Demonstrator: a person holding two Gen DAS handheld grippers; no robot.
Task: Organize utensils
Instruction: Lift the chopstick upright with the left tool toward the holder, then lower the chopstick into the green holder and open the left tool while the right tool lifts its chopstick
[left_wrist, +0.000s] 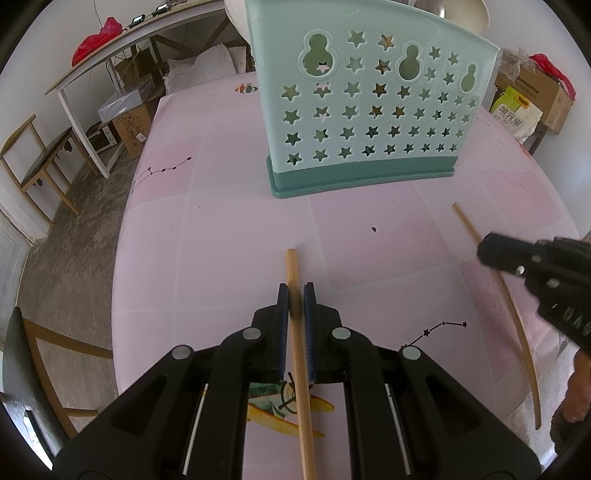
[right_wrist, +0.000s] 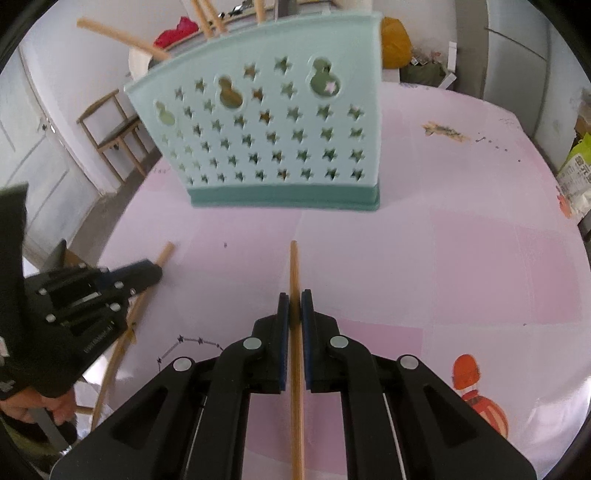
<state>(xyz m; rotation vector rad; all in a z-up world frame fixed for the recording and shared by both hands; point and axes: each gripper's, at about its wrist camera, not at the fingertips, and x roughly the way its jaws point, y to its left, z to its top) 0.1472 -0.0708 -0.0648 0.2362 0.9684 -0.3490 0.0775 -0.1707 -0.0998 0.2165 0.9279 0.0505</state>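
A pale teal utensil holder (left_wrist: 362, 110) (right_wrist: 266, 147) with star-shaped holes stands upright on the pink tablecloth ahead of both grippers. Wooden handles (right_wrist: 207, 18) stick out of its top. My left gripper (left_wrist: 295, 288) is shut on a wooden chopstick (left_wrist: 291, 264) whose tip points toward the holder's base. In the right wrist view that gripper (right_wrist: 153, 271) shows at the left with its chopstick (right_wrist: 166, 253). My right gripper (right_wrist: 294, 297) is shut on a second chopstick (right_wrist: 294, 266), also aimed at the holder. From the left wrist view it (left_wrist: 487, 251) appears at the right, gripping its chopstick (left_wrist: 465, 221).
The pink cloth (left_wrist: 221, 221) covers a round table with printed cartoon figures (right_wrist: 480, 398). A wooden chair (left_wrist: 37, 158) and a white desk (left_wrist: 110, 55) stand to the left, with boxes (left_wrist: 129, 125) under the desk. A rice bag (left_wrist: 517, 110) sits beyond the right edge. A hand (right_wrist: 37, 406) holds the left gripper.
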